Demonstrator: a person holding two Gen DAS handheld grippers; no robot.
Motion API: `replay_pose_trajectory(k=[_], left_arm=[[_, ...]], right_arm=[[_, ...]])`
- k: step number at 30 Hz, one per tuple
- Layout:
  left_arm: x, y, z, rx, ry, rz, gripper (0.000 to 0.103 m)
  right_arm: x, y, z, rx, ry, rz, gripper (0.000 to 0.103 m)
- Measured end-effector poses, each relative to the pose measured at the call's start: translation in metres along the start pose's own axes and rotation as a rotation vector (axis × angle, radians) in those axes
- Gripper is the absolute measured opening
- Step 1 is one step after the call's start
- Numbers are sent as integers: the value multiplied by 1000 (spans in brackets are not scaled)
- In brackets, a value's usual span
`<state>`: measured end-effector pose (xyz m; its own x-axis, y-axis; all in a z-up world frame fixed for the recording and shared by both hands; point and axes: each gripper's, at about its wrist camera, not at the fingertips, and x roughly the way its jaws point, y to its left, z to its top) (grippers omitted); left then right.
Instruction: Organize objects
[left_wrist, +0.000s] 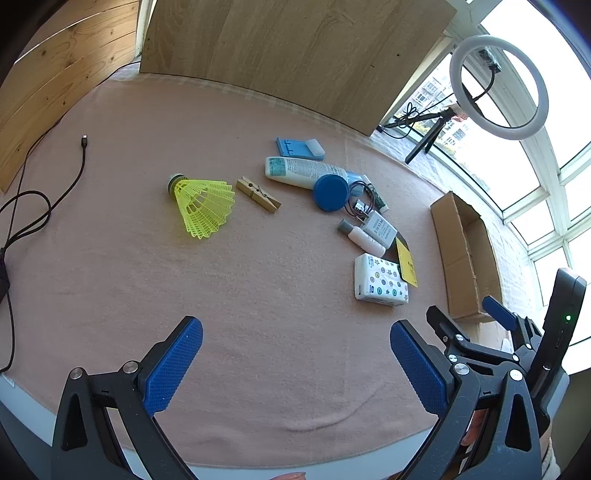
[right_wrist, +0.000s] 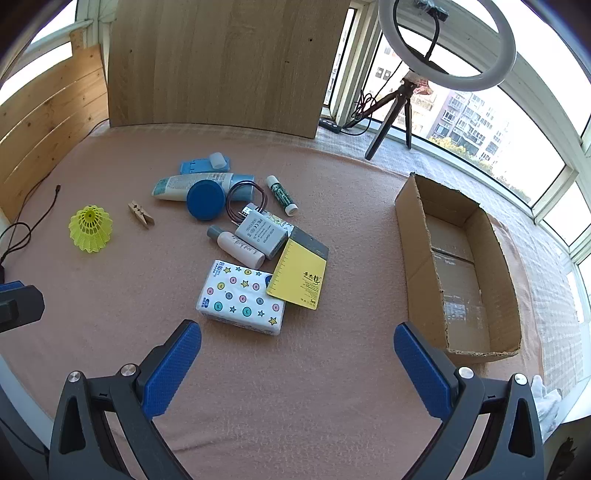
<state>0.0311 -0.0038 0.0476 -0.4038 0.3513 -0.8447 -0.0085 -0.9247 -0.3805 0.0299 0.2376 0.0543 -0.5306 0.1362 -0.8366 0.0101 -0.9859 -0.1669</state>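
Small objects lie scattered on a pink cloth. A yellow shuttlecock (left_wrist: 203, 206) (right_wrist: 90, 229) and a wooden clothespin (left_wrist: 258, 194) (right_wrist: 141, 214) lie to the left. A white tube with a blue cap (left_wrist: 306, 175) (right_wrist: 192, 188), a blue holder (left_wrist: 299, 147), a white power adapter (right_wrist: 262, 232), a small white bottle (right_wrist: 238, 245), a yellow card (right_wrist: 299, 277) and a tissue pack (left_wrist: 380, 280) (right_wrist: 243, 297) are clustered. An open cardboard box (left_wrist: 465, 254) (right_wrist: 461, 266) stands at the right. My left gripper (left_wrist: 295, 347) and right gripper (right_wrist: 297, 350) both hang open above the cloth, holding nothing.
A black cable (left_wrist: 40, 199) trails along the left side of the cloth. Wooden boards (right_wrist: 221, 62) stand at the back and left. A ring light on a tripod (right_wrist: 443, 44) stands by the windows at the back right. The right gripper's body shows at the left wrist view's lower right.
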Motion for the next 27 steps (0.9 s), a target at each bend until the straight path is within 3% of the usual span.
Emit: replay_pose_trajectory(k=[27], left_arm=[[-12,-3,9,57,-54,75,103]], right_arm=[[-5,2,8,8,-20,25,103]])
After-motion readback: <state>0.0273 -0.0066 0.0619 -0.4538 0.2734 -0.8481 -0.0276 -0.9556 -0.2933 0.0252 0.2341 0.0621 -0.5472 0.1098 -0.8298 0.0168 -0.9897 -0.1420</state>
